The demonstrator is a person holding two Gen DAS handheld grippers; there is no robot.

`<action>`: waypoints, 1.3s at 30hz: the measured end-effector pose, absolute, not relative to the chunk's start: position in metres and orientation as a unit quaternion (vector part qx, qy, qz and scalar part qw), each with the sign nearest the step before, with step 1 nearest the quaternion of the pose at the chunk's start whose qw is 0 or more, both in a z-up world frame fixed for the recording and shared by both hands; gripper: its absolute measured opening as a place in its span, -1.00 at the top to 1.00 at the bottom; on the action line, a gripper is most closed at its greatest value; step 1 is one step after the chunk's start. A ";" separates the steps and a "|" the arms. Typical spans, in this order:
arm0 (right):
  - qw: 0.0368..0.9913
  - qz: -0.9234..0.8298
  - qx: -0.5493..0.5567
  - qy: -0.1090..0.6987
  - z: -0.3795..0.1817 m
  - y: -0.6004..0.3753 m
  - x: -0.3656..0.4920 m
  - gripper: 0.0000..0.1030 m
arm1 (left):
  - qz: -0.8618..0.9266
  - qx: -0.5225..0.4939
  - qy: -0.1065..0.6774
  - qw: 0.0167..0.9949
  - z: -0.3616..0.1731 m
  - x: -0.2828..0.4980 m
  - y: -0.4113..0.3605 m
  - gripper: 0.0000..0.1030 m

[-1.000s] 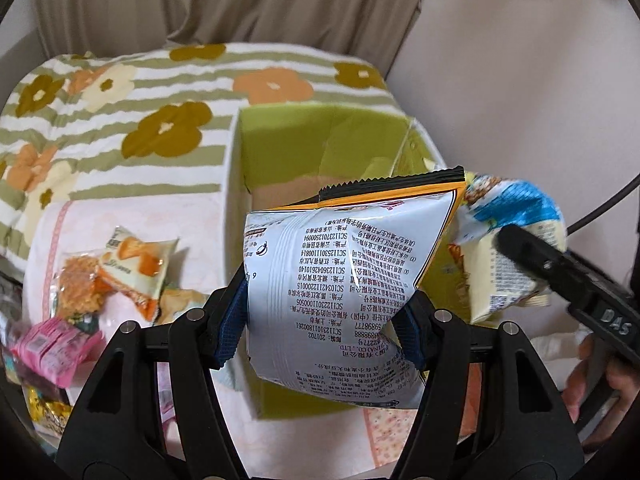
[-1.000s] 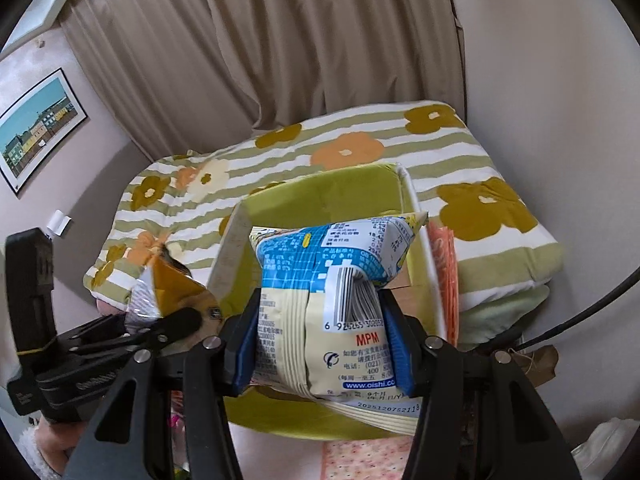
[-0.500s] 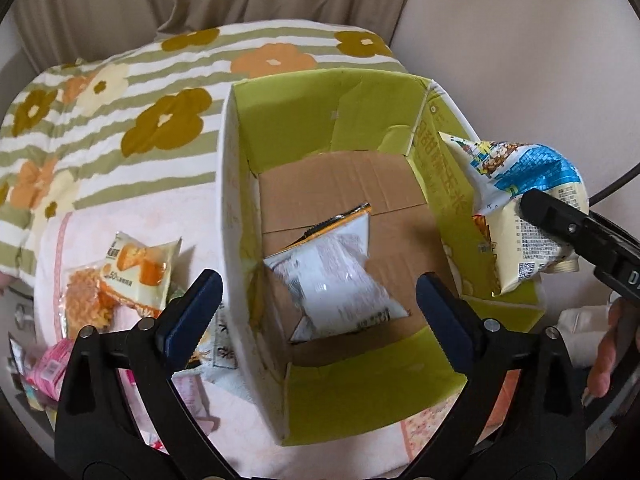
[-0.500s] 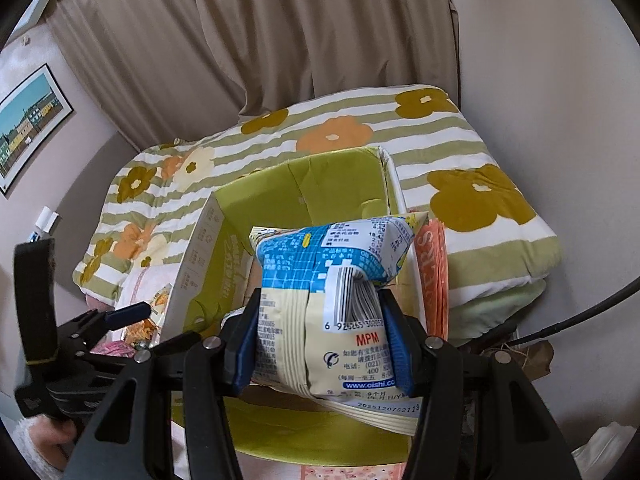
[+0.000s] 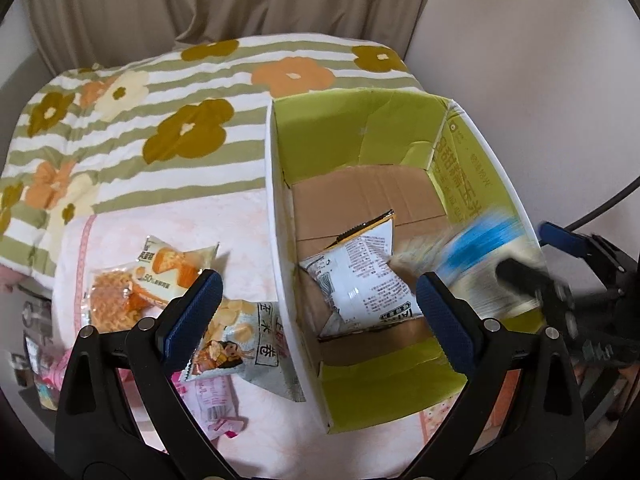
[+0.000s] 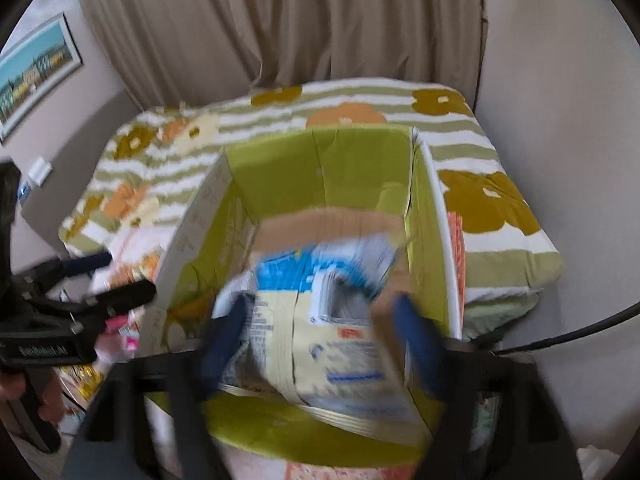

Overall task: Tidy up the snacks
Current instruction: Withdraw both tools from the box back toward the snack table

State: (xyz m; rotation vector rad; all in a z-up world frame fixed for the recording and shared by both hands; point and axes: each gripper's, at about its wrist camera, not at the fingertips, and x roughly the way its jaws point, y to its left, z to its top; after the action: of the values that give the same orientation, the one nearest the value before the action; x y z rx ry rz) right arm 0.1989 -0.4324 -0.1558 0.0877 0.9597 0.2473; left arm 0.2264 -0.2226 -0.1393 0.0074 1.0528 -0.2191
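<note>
A green cardboard box [image 5: 360, 128] stands open on the bed. A white snack bag [image 5: 360, 280] lies on its brown floor. My left gripper [image 5: 320, 284] hangs open over the box's left wall with nothing between its fingers. My right gripper [image 6: 320, 304] is over the box's right side, its jaws opening. A blue and cream snack bag [image 6: 320, 320] sits blurred between them, free of the pads, its lower part inside the box. In the left wrist view the same bag [image 5: 480, 248] is a blur by the right wall, beside the right gripper [image 5: 540, 256].
Loose snacks lie left of the box on a pink cloth: an orange packet [image 5: 168, 264], a noodle packet [image 5: 108, 300], a chips bag [image 5: 240, 344] and a pink packet [image 5: 212, 404]. A flowered striped quilt [image 5: 180, 136] covers the bed behind. A wall and curtain stand close by.
The left gripper let go of the white bag, which dropped onto the box floor. The right jaws have spread and the blue bag is slipping down into the box.
</note>
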 end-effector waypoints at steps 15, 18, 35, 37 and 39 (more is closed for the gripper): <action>0.906 0.148 0.091 0.386 -0.120 -0.450 0.156 -1.00 | -0.082 -0.002 0.452 0.888 -0.103 0.180 -0.221 -0.88; 0.906 0.160 0.098 0.379 -0.111 -0.451 0.149 -1.00 | -0.071 -0.010 0.437 0.897 -0.090 0.165 -0.215 -0.88; 0.889 0.303 0.043 0.341 -0.080 -0.370 0.130 -1.00 | 0.071 -0.056 0.390 0.916 -0.056 0.070 -0.120 -0.89; 0.884 0.318 0.037 0.341 -0.081 -0.358 0.130 -1.00 | 0.089 -0.066 0.387 0.916 -0.056 0.062 -0.102 -0.89; 0.881 0.329 0.022 0.339 -0.082 -0.337 0.129 -1.00 | 0.106 -0.077 0.387 0.913 -0.059 0.056 -0.080 -0.89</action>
State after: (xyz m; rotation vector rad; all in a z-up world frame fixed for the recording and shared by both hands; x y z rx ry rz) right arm 0.1291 -0.3369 -0.0824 0.0467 0.7059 0.6860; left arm 0.0563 -0.0799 -0.0587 -0.1586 0.7981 0.2174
